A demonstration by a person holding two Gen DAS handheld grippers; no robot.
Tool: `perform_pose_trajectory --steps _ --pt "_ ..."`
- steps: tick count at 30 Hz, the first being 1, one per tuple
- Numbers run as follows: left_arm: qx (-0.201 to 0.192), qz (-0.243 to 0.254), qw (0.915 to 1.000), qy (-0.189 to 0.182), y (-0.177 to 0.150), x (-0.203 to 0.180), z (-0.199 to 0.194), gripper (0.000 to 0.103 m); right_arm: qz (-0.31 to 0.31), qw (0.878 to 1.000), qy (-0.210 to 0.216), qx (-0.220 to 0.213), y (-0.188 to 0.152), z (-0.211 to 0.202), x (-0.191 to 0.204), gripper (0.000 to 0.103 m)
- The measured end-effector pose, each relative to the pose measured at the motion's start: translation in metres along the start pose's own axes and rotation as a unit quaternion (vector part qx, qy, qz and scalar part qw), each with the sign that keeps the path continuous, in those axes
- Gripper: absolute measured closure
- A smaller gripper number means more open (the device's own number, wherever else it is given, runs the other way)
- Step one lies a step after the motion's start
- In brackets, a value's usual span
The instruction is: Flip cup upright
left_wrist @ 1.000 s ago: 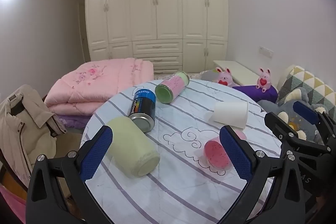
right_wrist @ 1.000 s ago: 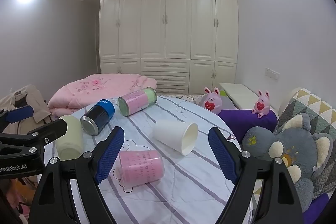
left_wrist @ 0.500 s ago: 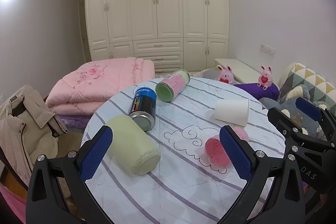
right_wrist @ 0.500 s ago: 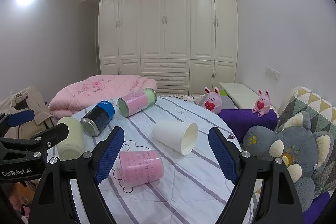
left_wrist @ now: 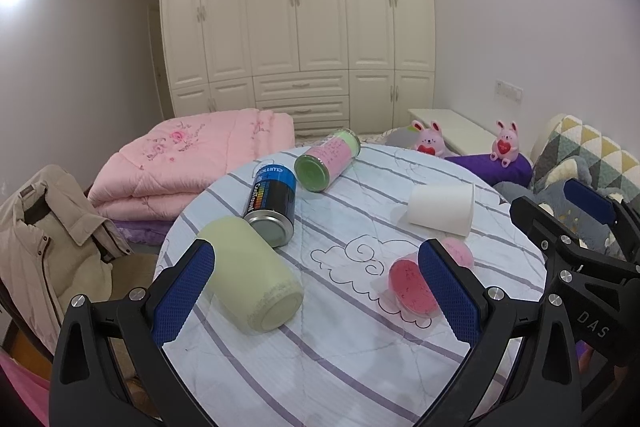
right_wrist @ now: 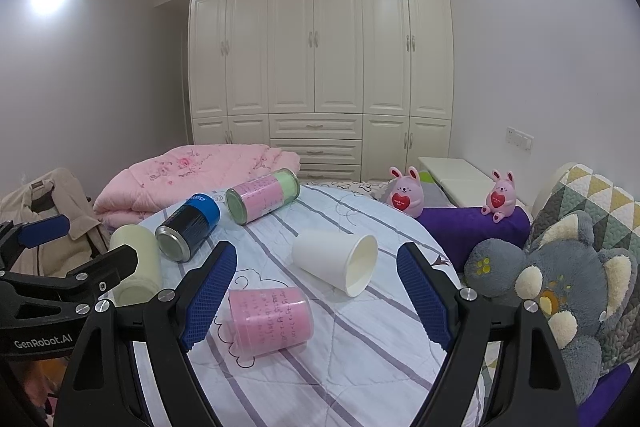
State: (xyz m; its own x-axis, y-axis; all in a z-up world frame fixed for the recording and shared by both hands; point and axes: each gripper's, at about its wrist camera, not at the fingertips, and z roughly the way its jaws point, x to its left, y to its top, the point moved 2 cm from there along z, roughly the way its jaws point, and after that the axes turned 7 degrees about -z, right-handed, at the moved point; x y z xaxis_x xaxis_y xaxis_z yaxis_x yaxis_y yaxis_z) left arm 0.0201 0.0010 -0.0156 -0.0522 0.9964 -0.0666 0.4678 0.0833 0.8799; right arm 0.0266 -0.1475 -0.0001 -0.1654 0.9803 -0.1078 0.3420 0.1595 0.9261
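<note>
— While both claws hang over the round table (right_wrist: 360, 367), where is the cup?

— The white paper cup (right_wrist: 334, 261) lies on its side on the striped cloth, mouth toward the right, between the blue fingers of the right gripper (right_wrist: 316, 297) in its own view. Its fingers are spread wide, touching nothing.

— And the left gripper (left_wrist: 320, 291)?

— Spread wide too, empty. A pale green cup (left_wrist: 250, 273) lies just beside its left finger, a pink cup (left_wrist: 412, 285) by its right one, both on their sides.

— Anything else?

— A blue can (left_wrist: 274, 203) and a pink-green can (left_wrist: 328, 161) lie farther back, close together.
</note>
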Motion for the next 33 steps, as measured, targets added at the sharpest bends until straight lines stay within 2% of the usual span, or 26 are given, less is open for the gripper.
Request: perform_pose_trajectory --steps 33 --pt "0.006 0.003 1.0000 0.004 -0.0035 -0.0014 -0.0003 0.000 0.002 1.000 0.001 0.001 0.0000 0.0012 0.0004 0.019"
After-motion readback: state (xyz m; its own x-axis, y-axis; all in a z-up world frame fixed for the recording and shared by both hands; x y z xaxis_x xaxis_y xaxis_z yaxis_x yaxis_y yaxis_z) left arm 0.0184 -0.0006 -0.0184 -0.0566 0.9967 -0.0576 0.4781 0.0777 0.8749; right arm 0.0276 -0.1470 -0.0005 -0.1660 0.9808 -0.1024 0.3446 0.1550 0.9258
